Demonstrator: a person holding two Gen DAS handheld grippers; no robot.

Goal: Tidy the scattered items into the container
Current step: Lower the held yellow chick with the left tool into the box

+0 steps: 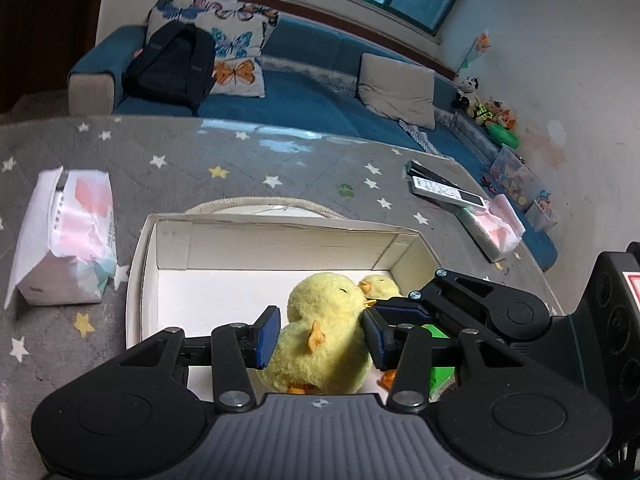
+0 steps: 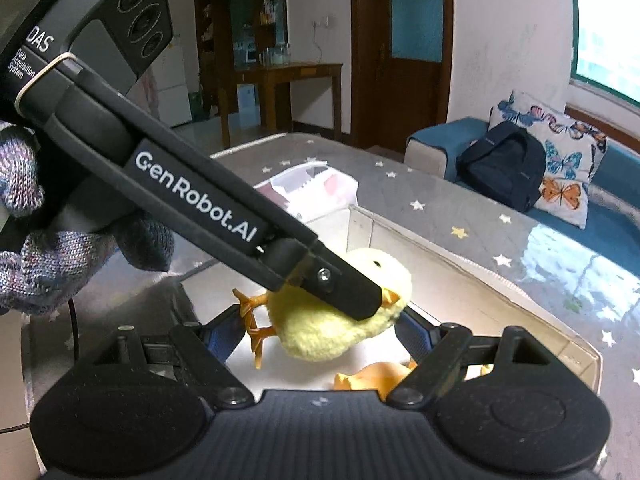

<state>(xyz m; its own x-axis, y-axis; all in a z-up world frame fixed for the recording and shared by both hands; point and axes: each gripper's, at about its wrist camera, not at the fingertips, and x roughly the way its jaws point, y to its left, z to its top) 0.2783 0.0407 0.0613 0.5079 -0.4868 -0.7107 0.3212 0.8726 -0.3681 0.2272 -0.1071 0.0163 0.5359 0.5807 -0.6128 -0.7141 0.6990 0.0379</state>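
Note:
A white cardboard box [image 1: 280,226] stands open on the grey star-patterned table. My left gripper [image 1: 320,338] hangs over the box, its blue pads pressed on both sides of a big yellow plush chick [image 1: 320,320]. A second, smaller chick [image 1: 380,284] shows just behind, by the right gripper's fingers [image 1: 396,312]. In the right wrist view this chick [image 2: 340,328] hangs above the box floor between my right gripper's [image 2: 320,336] pads, feet at the left pad and head at the right pad. The left gripper's finger [image 2: 340,288] crosses in front of it. An orange toy [image 2: 372,378] and a green thing [image 1: 438,336] lie in the box [image 2: 460,292].
A tissue pack [image 1: 64,240] lies left of the box; remote controls [image 1: 444,190] and another tissue pack [image 1: 496,232] lie at the right. A rope-rimmed round thing [image 1: 260,204] sits behind the box. A gloved hand [image 2: 40,248] holds the left gripper. A blue sofa [image 1: 300,96] carries a black backpack [image 1: 172,64].

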